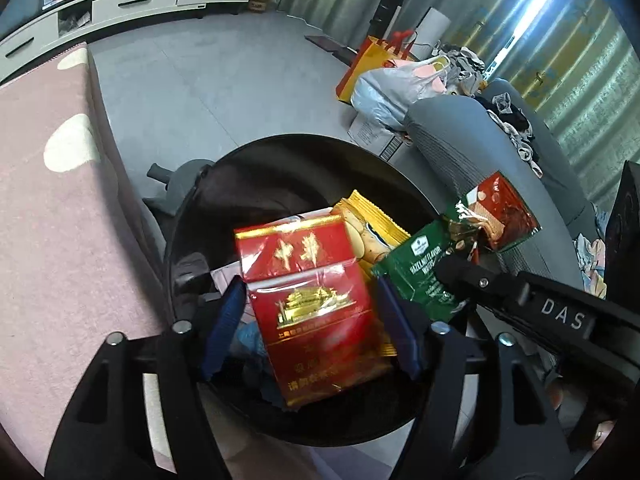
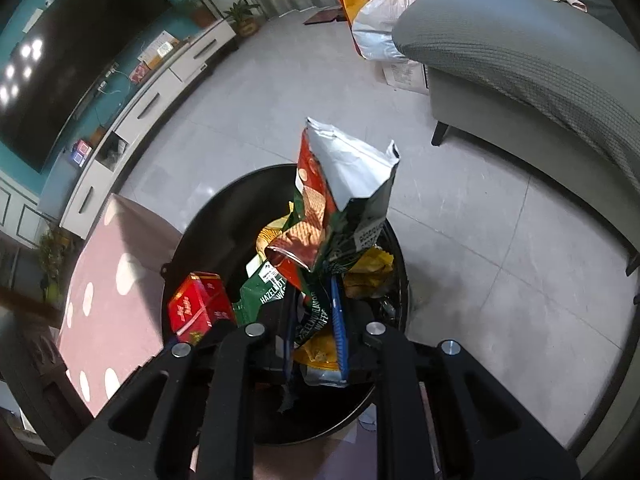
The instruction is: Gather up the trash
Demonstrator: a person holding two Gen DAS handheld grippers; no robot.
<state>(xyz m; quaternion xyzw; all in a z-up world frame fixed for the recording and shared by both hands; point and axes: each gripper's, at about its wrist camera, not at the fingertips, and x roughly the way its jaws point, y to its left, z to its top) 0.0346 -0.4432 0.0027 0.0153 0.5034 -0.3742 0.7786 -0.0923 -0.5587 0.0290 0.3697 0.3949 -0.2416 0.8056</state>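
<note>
Pale grey floor tiles (image 2: 460,240) spread beyond the fingers. A grey sofa (image 2: 520,64) stands right of them, a white TV cabinet (image 2: 160,92) and dark television (image 2: 80,52) to their left. Daylight glows through curtains (image 1: 560,40).

My left gripper (image 1: 310,320) is matte black with silver screws and ribbed blue pads (image 1: 230,320). My right gripper (image 2: 314,340) matches; in the left view, at three o'clock, its arm bears white "DAS" lettering.

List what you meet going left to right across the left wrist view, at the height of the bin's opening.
Pink dotted rug → black bin rim → red cigarette pack → green hazelnut wafer wrapper → right gripper
</note>
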